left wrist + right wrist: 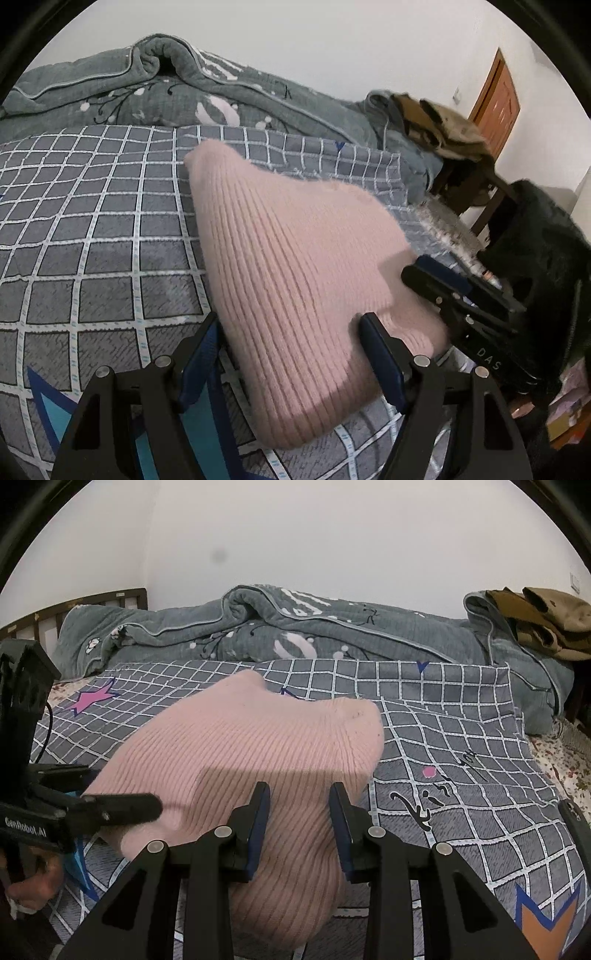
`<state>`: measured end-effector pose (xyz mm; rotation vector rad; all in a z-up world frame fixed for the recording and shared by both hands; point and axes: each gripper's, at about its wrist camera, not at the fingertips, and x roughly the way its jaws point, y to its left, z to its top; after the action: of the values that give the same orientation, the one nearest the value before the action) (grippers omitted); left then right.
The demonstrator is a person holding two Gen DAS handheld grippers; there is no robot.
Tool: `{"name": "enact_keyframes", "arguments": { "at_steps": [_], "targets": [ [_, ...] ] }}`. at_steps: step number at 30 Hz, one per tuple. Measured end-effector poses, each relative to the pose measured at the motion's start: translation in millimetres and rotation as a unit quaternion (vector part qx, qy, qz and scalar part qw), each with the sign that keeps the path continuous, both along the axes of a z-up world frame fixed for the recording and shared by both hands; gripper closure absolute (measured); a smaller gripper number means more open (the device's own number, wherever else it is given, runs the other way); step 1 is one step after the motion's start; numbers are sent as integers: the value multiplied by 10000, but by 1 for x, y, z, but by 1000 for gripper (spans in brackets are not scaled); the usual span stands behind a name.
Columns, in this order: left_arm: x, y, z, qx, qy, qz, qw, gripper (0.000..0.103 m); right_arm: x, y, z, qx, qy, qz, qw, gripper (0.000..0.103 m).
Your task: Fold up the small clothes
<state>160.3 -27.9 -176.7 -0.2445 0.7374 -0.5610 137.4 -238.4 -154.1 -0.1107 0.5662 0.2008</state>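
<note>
A pink ribbed knit garment (pixel 280 266) lies folded in a thick bundle on the grey checked bedsheet (pixel 92 229). My left gripper (pixel 291 332) is open, its blue-padded jaws standing either side of the garment's near edge. My right gripper (pixel 299 812) is open over the same garment (pixel 236 753), jaws apart above its near part. The right gripper also shows in the left wrist view (pixel 454 291) at the garment's right edge. The left gripper shows in the right wrist view (pixel 122 808) at the garment's left edge.
A rumpled grey-green quilt (pixel 177 88) lies along the far side of the bed, also in the right wrist view (pixel 295 627). Brown clothes (pixel 439 122) sit heaped at the far right. A dark chair with black fabric (pixel 543 236) stands beside the bed. A wooden door (pixel 498 99) is behind.
</note>
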Motion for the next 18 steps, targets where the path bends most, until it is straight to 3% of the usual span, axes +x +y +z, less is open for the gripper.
{"name": "enact_keyframes", "arguments": {
  "at_steps": [9,18],
  "targets": [
    [14,19,17,-522,-123,190,9984,31,10,-34,16,855,145,-367,9956,63],
    [49,19,5,-563,378,487,9965,31,42,-28,8,1306,608,-440,9886,56]
  ]
}}
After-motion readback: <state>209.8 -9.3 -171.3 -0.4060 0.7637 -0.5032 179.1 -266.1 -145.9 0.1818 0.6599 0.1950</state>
